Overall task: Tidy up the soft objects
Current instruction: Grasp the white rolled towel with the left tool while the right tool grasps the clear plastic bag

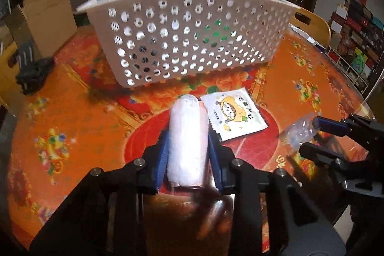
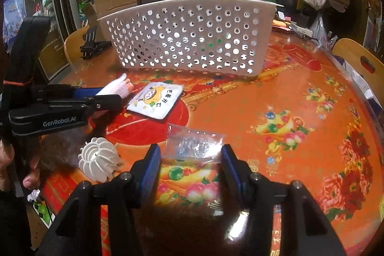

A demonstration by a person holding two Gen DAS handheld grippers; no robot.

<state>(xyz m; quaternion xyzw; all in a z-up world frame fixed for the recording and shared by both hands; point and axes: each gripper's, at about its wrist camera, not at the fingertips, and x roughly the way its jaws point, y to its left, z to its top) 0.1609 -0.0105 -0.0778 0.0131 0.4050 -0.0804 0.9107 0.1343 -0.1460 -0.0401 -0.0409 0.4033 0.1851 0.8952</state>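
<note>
Basket: upright on your worktop; contents unclear through the holes.
Left gripper: your jaws clamp a white roll, long axis pointing at the basket.
Right gripper: your jaws spread around a clear bag.

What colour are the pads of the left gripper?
Blue. The pads of the left gripper show best in the left wrist view, pressed on the white roll.

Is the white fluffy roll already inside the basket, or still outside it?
Outside. The white fluffy roll is clamped in the left hand-held gripper above the table, in front of the basket.
</note>
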